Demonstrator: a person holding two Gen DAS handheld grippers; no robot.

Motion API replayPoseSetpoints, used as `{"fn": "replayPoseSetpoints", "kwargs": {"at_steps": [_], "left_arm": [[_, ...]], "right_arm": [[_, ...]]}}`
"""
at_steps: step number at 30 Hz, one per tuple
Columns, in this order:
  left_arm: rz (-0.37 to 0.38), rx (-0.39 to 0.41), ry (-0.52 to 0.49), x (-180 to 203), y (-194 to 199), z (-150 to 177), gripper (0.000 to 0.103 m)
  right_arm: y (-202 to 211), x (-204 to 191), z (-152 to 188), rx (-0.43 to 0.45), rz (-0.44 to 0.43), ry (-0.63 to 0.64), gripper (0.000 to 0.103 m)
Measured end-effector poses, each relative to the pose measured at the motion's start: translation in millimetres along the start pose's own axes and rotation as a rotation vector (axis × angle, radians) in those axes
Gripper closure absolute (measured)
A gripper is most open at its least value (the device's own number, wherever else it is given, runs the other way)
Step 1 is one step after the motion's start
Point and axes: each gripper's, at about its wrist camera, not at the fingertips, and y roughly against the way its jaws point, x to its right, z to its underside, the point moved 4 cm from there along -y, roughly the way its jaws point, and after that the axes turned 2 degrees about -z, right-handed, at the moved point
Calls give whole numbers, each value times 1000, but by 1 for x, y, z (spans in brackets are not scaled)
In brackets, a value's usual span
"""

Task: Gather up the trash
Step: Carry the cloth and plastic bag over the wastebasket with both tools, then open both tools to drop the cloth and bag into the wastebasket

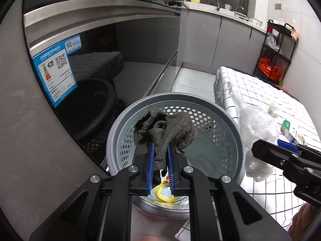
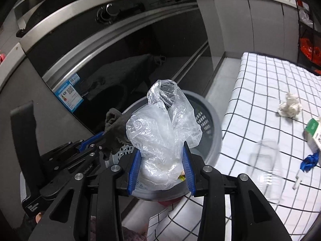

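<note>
Pinching a grey rag (image 1: 164,132), the left hand-held gripper (image 1: 160,146) hangs over the bin (image 1: 236,132); the right hand-held gripper (image 2: 162,150) clamps a plastic bag (image 2: 162,124).

The left tongs (image 1: 160,148) are clamped on a grey rag (image 1: 164,132) above the basket (image 1: 238,140); the right tongs (image 2: 161,152) are held beside them, gripping a plastic bag (image 2: 160,128).

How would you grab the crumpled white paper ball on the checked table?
Pinch the crumpled paper ball across its middle, coming straight down from above. It lies alone on the flat checked cloth with nothing pressed against it, and its lumpy, squashy shape should give under the fingers from any side. Both grippers are full now, so they would probably unload first.
</note>
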Motion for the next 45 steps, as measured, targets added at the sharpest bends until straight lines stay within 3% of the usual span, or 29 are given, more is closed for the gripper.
{"fn": "replayPoseSetpoints", "kwargs": {"at_steps": [14, 30, 31, 35, 45], "left_arm": [[-28, -73, 38, -11, -25, -3, 90], [-33, -114, 47, -15, -33, 3, 87], [-30, -115, 48, -16, -33, 3, 85], [-38, -95, 58, -19, -29, 1, 56], [-42, -84, 61, -23, -26, 0, 55]], "right_arm": [[-36, -6, -4, -74, -6, 27, 65], [-48, 0, -7, -89, -9, 3, 61], [-48, 1, -7, -87, -10, 2, 57], [-45, 3, -8, -66, -15, -7, 43], [-44, 2, -7, -63, -14, -8, 43]]}}
